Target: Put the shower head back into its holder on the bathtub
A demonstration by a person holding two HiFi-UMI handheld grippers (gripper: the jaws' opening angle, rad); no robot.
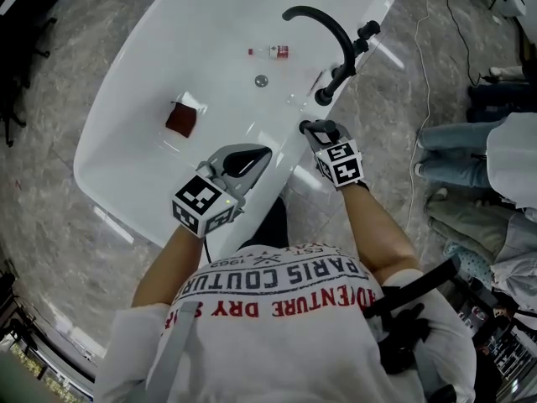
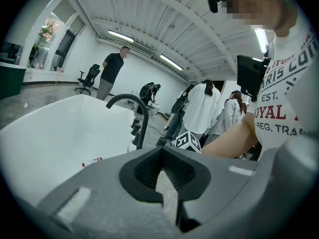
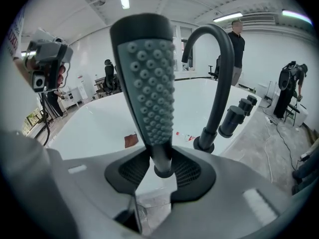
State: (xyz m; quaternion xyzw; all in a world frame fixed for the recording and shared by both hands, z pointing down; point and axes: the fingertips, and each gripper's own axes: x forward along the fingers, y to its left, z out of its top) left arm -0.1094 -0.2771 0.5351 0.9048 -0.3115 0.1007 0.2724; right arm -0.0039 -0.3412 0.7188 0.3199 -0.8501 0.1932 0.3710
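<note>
Printed shirt (image 1: 277, 300): nearest the head camera; both forearms reach from it toward the bathtub (image 1: 109, 154).
Right tool (image 1: 319, 128) (image 3: 162, 169): jaws held partly apart by the thin neck of the shower head (image 3: 148, 73), with a pad pressed on each side. The grip looks firm.
Left tool (image 1: 247, 159) (image 2: 162, 166): jaws closed together with nothing between them; it hangs over the near rim, beside the right tool.
Shower head position: carried in the right tool above the tub's right rim, close to the base of the curved spout (image 1: 323, 19) (image 3: 219, 73).
Long axis: runs straight out of the jaws and stands upright in the right gripper view, with the nozzle face toward that camera.
Holder: judged to be the nearest of the dark round fittings (image 3: 232, 121) beside the spout base; which one cannot be confirmed.
Key relation: the fittings lie ahead and to the right of the shower head, near but not touching. The right tool is much closer than the left tool.
Next move (judgement): tip the neck end down and line it up with the fitting's opening.
Tub contents: small bottle (image 1: 273, 52) and red cloth (image 1: 181, 120), well clear of the rim.
</note>
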